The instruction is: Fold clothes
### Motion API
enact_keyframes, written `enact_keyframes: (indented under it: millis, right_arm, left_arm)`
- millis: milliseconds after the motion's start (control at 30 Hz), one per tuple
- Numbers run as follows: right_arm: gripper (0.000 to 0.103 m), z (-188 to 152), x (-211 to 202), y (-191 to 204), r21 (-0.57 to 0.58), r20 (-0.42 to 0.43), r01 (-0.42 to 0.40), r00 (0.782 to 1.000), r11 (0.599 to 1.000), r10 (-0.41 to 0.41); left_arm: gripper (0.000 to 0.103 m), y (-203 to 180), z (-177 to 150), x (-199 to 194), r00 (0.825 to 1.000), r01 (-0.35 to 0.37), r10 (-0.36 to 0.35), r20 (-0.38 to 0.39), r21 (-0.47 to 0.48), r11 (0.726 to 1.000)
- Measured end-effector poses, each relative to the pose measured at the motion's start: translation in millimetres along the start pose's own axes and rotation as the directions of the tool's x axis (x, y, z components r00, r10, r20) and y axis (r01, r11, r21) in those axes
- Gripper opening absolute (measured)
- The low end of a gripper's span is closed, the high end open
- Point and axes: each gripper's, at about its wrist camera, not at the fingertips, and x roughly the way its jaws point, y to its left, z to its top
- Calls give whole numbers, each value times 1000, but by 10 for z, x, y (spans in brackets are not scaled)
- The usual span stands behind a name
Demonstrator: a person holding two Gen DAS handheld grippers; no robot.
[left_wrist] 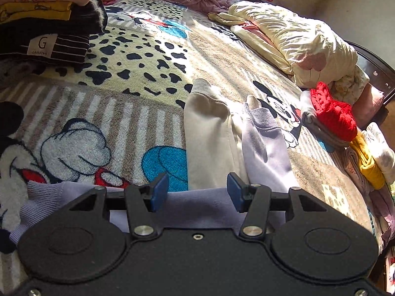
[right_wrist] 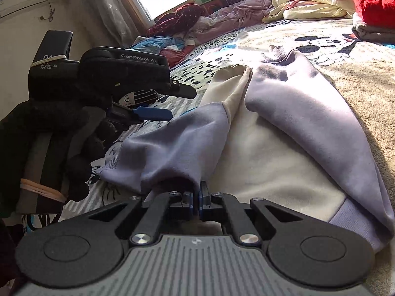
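Sweatshirt (right_wrist: 284, 153) lies spread before me; my right gripper (right_wrist: 196, 197) pinches its lilac hem, my left gripper (left_wrist: 197, 192) hangs half-open above it, empty.

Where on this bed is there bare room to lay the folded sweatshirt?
Free: spotted blanket between the folded stack and the sweatshirt. Crowded: right edge, with the red garment and cream quilt.

Grippers: two, the left gripper (left_wrist: 197, 190) and the right gripper (right_wrist: 197, 198).
Sweatshirt: one lavender-and-cream sweatshirt (right_wrist: 259, 148), sleeves two.
Folded stacks: one folded stack (left_wrist: 44, 24) at 10 o'clock, perhaps five garments.
Red knit (left_wrist: 333, 116): one, 3 o'clock.
Gloved hand (right_wrist: 49, 143): one.
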Motion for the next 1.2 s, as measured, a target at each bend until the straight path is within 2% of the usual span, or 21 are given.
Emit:
enact_keyframes:
  millis: [100, 233, 333, 367, 433, 500, 567, 600, 733, 800, 833, 933, 1000, 1067, 1133, 1200]
  right_arm:
    - [6, -17, -33, -67, 11, 7, 22, 1000, 1000, -22]
    - [7, -46, -2, 86, -117, 8, 59, 998, 991, -58]
    - [11, -31, -166, -13, -50, 32, 36, 999, 998, -34]
    - [14, -35, -242, -35, -48, 42, 38, 998, 998, -36]
    - [24, -50, -376, -83, -45, 54, 41, 998, 998, -39]
    - [25, -86, -477, -148, -31, 52, 35, 998, 999, -34]
    - [24, -143, -559, -209, -19, 47, 40, 998, 999, -39]
    - [25, -179, -581, -228, -15, 42, 48, 998, 999, -47]
    - [24, -284, -660, -225, -26, 35, 65, 997, 998, -64]
    - [24, -310, -710, -190, -44, 42, 66, 997, 997, -64]
    - [25, -317, -725, -180, -49, 46, 64, 997, 997, -62]
    - [25, -321, -740, -98, -91, 64, 60, 997, 994, -54]
    - [25, -318, -750, -22, -128, 79, 57, 996, 990, -47]
    - [25, -291, -744, 103, -189, 101, 45, 995, 981, -26]
    - [25, -268, -725, 212, -232, 116, 32, 993, 972, -4]
    - [24, -249, -682, 294, -261, 121, 17, 992, 965, 16]
  left_arm:
    - [51, -77, -45, -153, 999, 36, -37, 14, 19, 999]
    - [51, -203, -233, -452, 996, 90, -92, 15, 75, 993]
    - [49, -227, -480, -641, 992, 123, -121, -24, 129, 984]
    - [43, -234, -570, -687, 991, 130, -125, -39, 151, 980]
    - [32, -241, -738, -700, 991, 122, -111, -70, 182, 976]
    - [32, -223, -911, -609, 990, 111, -92, -108, 188, 976]
    - [32, -184, -1122, -385, 983, 82, -44, -179, 209, 974]
    - [32, -173, -1190, -362, 986, 72, -34, -164, 232, 970]
    - [33, -30, -1148, -619, 991, 100, -90, -96, 104, 990]
    - [41, 181, -1108, -748, 997, 61, -61, -46, -5, 998]
    - [41, 314, -1090, -790, 999, 34, -36, -26, -73, 997]
    - [41, 698, -1026, -884, 998, -55, 63, 22, -276, 960]
    - [41, 848, -966, -888, 993, -88, 109, 42, -350, 932]
    - [41, 977, -860, -847, 984, -123, 164, 71, -402, 907]
    - [41, 1090, -768, -745, 984, -105, 158, 79, -457, 883]
    - [37, 1110, -654, -622, 982, -118, 172, 84, -439, 891]
